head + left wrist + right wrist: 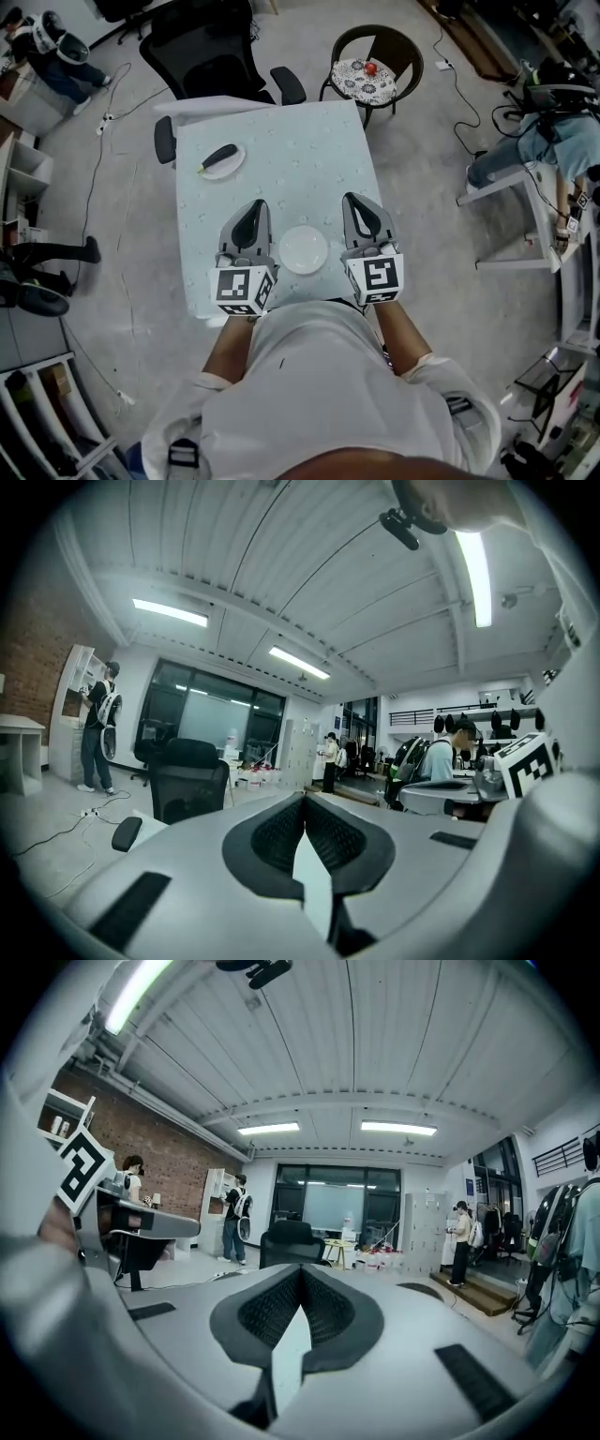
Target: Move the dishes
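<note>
An empty white plate [303, 249] lies near the front edge of the pale blue table [309, 155], between my two grippers. A second white plate [225, 164] at the far left carries a dark, long vegetable [219, 157]. My left gripper [251, 210] rests just left of the empty plate, shut on nothing. My right gripper [359, 202] rests just right of it, also shut and holding nothing. In the left gripper view the left gripper [303, 803] has its jaw tips touching. In the right gripper view the right gripper [300, 1272] shows the same. Neither gripper view shows a plate.
A black office chair [208, 52] stands at the table's far side. A brown round chair [367, 75] with a patterned cushion and a red object stands at the far right. A seated person [553, 141] is to the right, and cables lie on the floor.
</note>
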`<state>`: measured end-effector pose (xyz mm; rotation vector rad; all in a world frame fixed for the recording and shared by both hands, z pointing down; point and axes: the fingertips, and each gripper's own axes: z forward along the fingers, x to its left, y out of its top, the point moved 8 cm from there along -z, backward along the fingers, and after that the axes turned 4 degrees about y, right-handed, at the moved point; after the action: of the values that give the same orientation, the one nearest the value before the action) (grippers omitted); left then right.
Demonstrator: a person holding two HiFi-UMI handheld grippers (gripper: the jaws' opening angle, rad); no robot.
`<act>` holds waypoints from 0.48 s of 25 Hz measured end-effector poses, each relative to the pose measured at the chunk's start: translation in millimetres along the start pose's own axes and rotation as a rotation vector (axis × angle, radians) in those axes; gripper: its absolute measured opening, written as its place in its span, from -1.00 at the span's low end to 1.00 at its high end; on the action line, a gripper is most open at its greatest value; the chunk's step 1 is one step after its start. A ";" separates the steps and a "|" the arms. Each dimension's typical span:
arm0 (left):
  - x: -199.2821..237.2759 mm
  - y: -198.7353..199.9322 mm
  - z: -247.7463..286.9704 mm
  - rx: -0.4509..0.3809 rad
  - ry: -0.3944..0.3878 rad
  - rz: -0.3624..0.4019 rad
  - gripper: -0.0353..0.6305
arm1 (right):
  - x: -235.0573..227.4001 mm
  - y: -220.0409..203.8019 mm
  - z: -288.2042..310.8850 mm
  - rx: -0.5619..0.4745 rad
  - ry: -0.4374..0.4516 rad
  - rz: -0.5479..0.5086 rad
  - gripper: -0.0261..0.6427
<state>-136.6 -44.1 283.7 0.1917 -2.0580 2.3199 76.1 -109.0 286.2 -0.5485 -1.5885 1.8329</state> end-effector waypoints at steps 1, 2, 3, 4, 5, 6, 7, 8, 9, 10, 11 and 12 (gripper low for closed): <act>-1.3 0.7 0.2 -0.002 -0.003 0.000 -0.83 | 0.4 0.5 0.0 -0.001 0.001 0.000 -0.93; -2.4 0.9 -0.3 -0.002 -0.006 0.003 -0.83 | 1.3 1.1 0.1 -0.001 0.004 0.001 -0.93; -3.2 0.6 -1.3 -0.001 -0.007 0.005 -0.83 | 2.6 1.7 0.2 -0.001 0.007 0.002 -0.93; -3.6 0.0 -2.4 0.000 -0.006 0.006 -0.83 | 4.0 2.2 0.2 0.001 0.012 0.005 -0.93; -3.7 -0.8 -3.5 0.002 -0.003 0.004 -0.83 | 5.3 1.8 0.2 0.004 0.017 0.006 -0.93; -3.4 -1.5 -4.3 0.003 0.001 0.003 -0.83 | 6.3 0.3 -0.1 0.008 0.024 0.003 -0.93; -3.1 -1.7 -4.9 0.003 0.005 0.003 -0.83 | 7.1 -1.4 -0.5 0.012 0.029 -0.002 -0.93; -2.8 -1.3 -5.3 0.003 0.007 0.004 -0.83 | 7.9 -2.2 -0.9 0.015 0.032 -0.006 -0.93; -2.6 -0.5 -5.6 0.002 0.009 0.007 -0.83 | 8.7 -2.1 -1.1 0.016 0.034 -0.008 -0.93; -2.5 0.4 -6.1 0.000 0.009 0.010 -0.83 | 9.5 -1.3 -1.0 0.017 0.035 -0.009 -0.93; -2.5 1.0 -6.7 -0.002 0.010 0.013 -0.83 | 10.2 -0.4 -0.9 0.015 0.037 -0.010 -0.93; -2.6 1.2 -7.5 -0.004 0.011 0.015 -0.83 | 11.0 0.7 -0.9 0.013 0.038 -0.009 -0.93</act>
<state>-134.7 -36.7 281.4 0.1637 -2.0664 2.3198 68.8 -100.7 286.4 -0.5661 -1.5507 1.8141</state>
